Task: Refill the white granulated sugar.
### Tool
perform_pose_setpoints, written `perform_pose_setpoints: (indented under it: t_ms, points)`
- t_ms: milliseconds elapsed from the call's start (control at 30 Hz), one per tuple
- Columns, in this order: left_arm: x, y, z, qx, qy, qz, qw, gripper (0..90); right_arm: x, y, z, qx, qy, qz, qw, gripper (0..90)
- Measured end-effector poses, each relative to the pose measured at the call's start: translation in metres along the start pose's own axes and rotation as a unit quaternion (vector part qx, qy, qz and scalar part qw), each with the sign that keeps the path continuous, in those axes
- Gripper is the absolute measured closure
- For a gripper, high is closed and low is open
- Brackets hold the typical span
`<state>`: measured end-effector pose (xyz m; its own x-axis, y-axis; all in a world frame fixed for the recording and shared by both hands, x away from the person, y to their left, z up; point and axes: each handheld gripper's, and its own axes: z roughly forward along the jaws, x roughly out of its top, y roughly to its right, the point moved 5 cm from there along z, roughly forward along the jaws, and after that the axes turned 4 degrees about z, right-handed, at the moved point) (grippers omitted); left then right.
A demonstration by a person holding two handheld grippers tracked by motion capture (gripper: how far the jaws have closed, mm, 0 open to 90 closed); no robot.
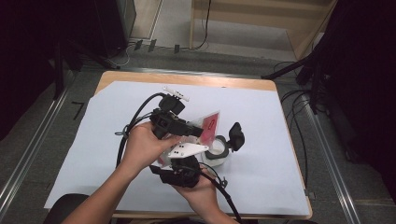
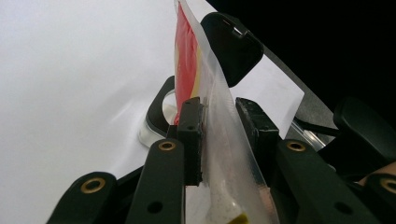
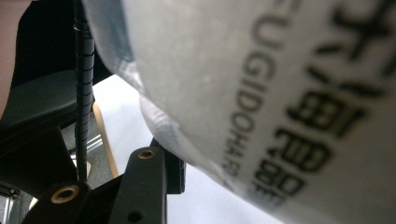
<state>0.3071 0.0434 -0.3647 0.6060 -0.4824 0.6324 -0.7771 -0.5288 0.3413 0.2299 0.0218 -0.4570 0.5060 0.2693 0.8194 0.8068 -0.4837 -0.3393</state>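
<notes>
Two black tongs, left [image 1: 196, 131] and right [image 1: 180, 156], both clamp a red-and-clear plastic pouch [image 1: 208, 122] above the round lidded container [image 1: 217, 148].

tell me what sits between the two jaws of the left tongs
In the left gripper view, a red and clear plastic pouch stands between the jaws of the left tongs, above the open container.

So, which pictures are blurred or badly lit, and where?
High view: sharp, but dark at both sides beyond the table. Left gripper view: white sheet overexposed, pouch soft up close. Right gripper view: pouch very near, its print blurred.
</notes>
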Motion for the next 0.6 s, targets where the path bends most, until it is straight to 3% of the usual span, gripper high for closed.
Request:
perform_pose_setpoints:
  t_ms: [600]
  points:
    - [-0.0009, -0.0020, 0.0018, 0.000, -0.002, -0.001, 1.0000, 74.4, -0.0019, 0.0004, 0.0004, -0.007, -0.007, -0.008, 0.9999, 63.2]
